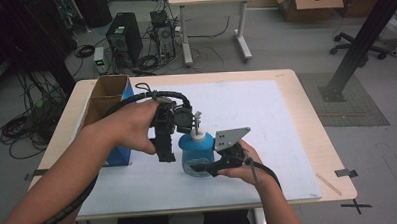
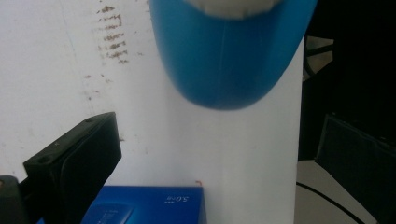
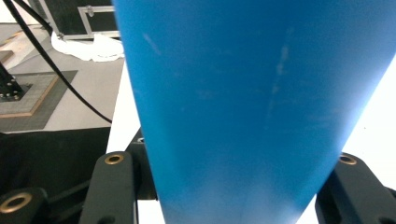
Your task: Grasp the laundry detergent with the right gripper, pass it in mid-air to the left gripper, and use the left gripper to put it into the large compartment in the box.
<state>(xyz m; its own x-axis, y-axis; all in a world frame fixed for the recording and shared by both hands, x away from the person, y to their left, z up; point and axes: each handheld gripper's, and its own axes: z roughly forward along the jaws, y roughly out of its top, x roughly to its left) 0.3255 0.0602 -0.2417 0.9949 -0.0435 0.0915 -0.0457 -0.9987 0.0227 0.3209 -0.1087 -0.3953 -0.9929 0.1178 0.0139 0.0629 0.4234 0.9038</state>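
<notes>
A: How does the blue spray bottle (image 1: 196, 153) stand?
B: Upright at the white mat's (image 1: 267, 119) centre, nozzle toward twelve o'clock. The right gripper (image 1: 208, 167) clamps it; the left gripper (image 1: 164, 152) hangs open at nine o'clock. Farther off, the blue box (image 2: 154, 207) reads "5.0".

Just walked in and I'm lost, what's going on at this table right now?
A person is working with a hand-held gripper in each hand. The right gripper is shut on the body of a blue spray bottle standing on the white mat. The left gripper is beside the bottle, near its nozzle, with open jaws and nothing between them. A blue cardboard box sits at the table's left edge.
</notes>
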